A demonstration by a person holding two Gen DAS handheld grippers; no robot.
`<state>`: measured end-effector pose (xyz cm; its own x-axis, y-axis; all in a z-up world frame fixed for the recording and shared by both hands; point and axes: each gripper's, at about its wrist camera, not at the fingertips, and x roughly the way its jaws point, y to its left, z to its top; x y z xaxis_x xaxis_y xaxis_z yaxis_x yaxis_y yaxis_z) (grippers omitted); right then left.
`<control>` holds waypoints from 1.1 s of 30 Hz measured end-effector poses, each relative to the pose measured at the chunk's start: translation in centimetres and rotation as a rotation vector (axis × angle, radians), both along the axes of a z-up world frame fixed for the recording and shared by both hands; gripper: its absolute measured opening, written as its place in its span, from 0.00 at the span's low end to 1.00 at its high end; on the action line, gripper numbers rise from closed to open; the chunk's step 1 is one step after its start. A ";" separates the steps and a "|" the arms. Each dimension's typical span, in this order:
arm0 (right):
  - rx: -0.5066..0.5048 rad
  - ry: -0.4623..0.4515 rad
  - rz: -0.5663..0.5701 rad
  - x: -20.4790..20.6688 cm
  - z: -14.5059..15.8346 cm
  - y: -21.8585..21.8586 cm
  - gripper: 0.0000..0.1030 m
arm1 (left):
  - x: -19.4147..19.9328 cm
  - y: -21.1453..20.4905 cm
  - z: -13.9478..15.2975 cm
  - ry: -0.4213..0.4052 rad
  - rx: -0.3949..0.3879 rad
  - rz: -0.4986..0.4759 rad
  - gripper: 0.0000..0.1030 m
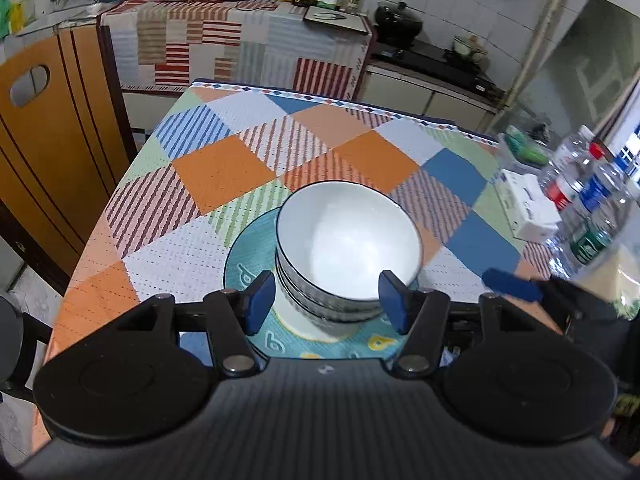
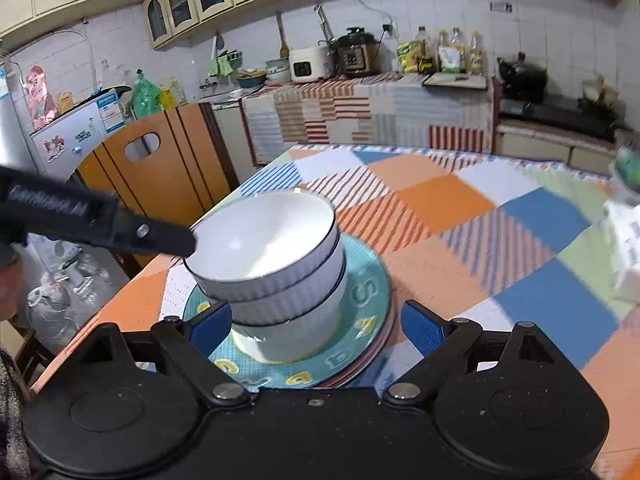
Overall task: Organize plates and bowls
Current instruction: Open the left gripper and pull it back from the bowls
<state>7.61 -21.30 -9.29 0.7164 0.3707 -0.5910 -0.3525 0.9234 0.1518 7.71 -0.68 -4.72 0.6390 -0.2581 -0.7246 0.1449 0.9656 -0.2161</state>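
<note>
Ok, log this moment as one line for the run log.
left gripper: open | right gripper: open | three stacked white ribbed bowls: on teal lettered plates | held: nothing

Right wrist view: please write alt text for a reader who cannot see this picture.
A stack of white bowls stands on a teal lettered plate that tops a plate pile on a checked tablecloth. The open right gripper frames the stack without touching it, and the left gripper reaches in near the top bowl's rim. A kitchen counter lies behind.
</note>
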 end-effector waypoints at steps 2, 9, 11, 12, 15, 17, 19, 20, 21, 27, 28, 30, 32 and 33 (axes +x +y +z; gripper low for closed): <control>-0.025 -0.005 -0.054 -0.5 0.9 -0.3 0.91 | -0.9 -0.2 0.8 0.000 0.007 -0.009 0.55; -0.019 -0.014 -0.189 -2.1 4.2 -2.5 0.94 | -3.0 -1.1 2.6 0.002 0.066 -0.050 0.61; -0.016 -0.005 -0.200 -2.7 5.0 -3.0 0.95 | -3.5 -1.1 2.9 0.005 0.074 -0.054 0.63; -0.018 0.004 -0.206 -3.0 5.4 -3.2 0.96 | -3.8 -1.1 3.1 0.004 0.077 -0.056 0.64; -0.050 0.024 -0.193 -4.4 6.0 -3.4 0.98 | -4.5 -1.0 3.3 0.008 0.083 -0.056 0.66; -0.076 0.042 -0.206 -4.7 6.5 -3.5 0.98 | -5.0 -0.9 3.4 0.006 0.090 -0.056 0.69; -0.094 0.072 -0.231 -5.1 6.8 -3.5 0.98 | -5.5 -0.8 3.5 0.002 0.095 -0.052 0.70; -0.101 0.086 -0.237 -5.3 7.0 -3.5 0.98 | -5.7 -0.7 3.5 0.002 0.094 -0.049 0.71; -0.110 0.103 -0.238 -5.5 7.1 -3.5 0.98 | -5.9 -0.6 3.6 0.002 0.093 -0.045 0.72; -0.048 0.175 -0.235 -7.3 8.4 -4.1 0.98 | -7.2 0.0 3.8 0.005 0.089 -0.052 0.78; -0.028 0.181 -0.212 -7.7 8.4 -4.1 0.98 | -7.2 0.1 3.8 0.008 0.087 -0.055 0.78; -0.021 0.179 -0.197 -8.3 8.6 -4.2 0.98 | -7.5 0.0 3.7 0.004 0.104 -0.046 0.82; -0.049 0.178 -0.189 -8.9 8.6 -4.0 0.98 | -7.8 -0.1 3.7 -0.002 0.124 -0.047 0.84; -0.063 0.179 -0.187 -9.1 8.6 -3.8 0.98 | -7.9 -0.2 3.6 -0.003 0.129 -0.048 0.85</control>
<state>-1.52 -25.12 -0.69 0.6509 0.2001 -0.7323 -0.1471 0.9796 0.1369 -0.19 -0.85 -1.10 0.6305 -0.1935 -0.7517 0.1922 0.9772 -0.0903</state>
